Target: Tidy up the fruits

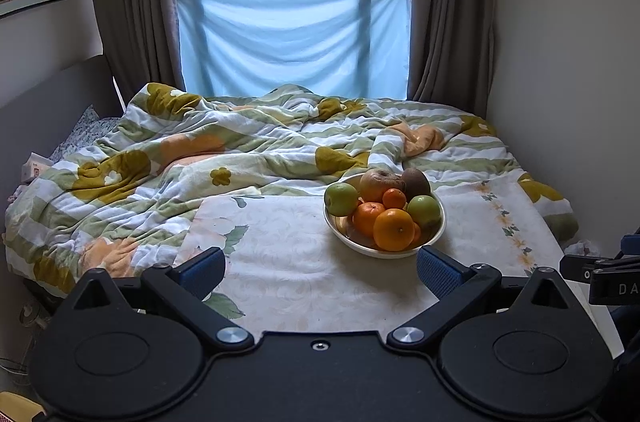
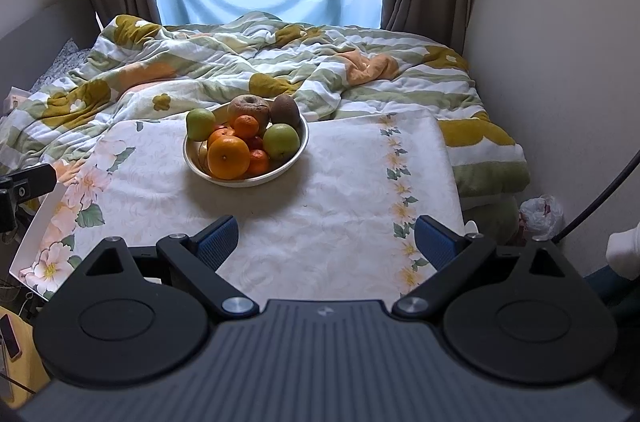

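A white bowl (image 1: 434,232) stands on a floral-cloth table (image 1: 288,262), right of centre. It holds two green apples (image 1: 341,199), several oranges with a large one (image 1: 393,229) in front, a wrinkled brown apple (image 1: 378,182) and a kiwi (image 1: 416,181). My left gripper (image 1: 320,274) is open and empty, short of the bowl. In the right wrist view the bowl (image 2: 298,150) sits ahead and left, with the large orange (image 2: 229,157) in front. My right gripper (image 2: 326,242) is open and empty above the table (image 2: 340,190).
A bed with a rumpled flowered quilt (image 1: 240,142) lies behind the table. A wall (image 2: 560,62) runs along the right. A white plastic bag (image 2: 540,212) lies on the floor at the right. The other gripper's tip (image 1: 600,272) shows at the right edge.
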Motion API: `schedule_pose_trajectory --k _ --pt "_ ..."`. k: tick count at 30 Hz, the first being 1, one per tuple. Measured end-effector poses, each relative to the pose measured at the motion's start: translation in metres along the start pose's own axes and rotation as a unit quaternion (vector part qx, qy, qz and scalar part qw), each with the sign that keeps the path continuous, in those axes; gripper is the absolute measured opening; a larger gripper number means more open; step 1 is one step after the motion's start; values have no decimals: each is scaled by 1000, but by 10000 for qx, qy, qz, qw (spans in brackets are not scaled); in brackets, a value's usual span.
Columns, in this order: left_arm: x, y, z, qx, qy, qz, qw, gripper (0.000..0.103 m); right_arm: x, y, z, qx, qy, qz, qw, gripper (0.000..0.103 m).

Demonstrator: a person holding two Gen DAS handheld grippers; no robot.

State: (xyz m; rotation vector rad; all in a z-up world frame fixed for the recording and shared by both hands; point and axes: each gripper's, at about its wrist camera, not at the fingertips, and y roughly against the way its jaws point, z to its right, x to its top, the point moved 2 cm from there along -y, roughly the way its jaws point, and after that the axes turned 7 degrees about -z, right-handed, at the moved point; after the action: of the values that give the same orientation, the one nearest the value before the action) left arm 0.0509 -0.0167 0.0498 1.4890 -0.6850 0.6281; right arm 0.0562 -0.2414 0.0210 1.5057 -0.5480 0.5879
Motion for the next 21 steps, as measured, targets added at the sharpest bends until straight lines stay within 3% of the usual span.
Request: schedule_pose_trajectory --k 17,21 --pt "1 -4 -1 -5 -13 31 10000 103 0 -2 -2 15 -36 -22 10000 103" --pt "1 -4 -2 146 -24 54 9999 103 1 -3 -1 18 -39 -22 10000 103"
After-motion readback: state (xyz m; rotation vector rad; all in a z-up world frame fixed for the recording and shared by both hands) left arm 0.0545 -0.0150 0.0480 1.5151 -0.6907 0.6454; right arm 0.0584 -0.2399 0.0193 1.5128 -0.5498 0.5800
